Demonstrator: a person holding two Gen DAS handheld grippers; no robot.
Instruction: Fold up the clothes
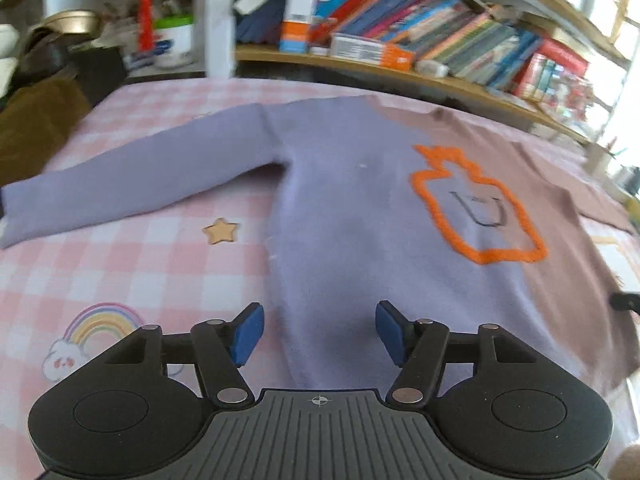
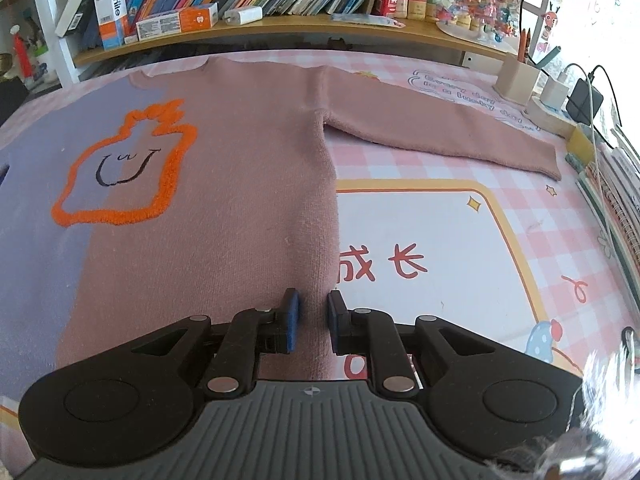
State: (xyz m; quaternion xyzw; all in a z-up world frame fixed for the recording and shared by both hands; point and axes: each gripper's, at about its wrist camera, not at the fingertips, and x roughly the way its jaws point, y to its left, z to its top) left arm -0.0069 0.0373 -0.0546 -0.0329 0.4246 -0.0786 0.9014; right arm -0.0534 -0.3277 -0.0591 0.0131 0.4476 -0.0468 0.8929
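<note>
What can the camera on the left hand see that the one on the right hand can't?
Only the left view shows the sweater's purple sleeve, a rainbow print and the open left tongs. Only the right view shows the pink sleeve, the red characters and the right tongs pinching the sweater's edge. Both show the orange outline and the bookshelf.

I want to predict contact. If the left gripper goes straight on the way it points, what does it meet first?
Most likely the sweater: its purple half lies directly ahead of the left gripper, whose jaws stand open and empty. Exact depth is unclear through the fisheye.
</note>
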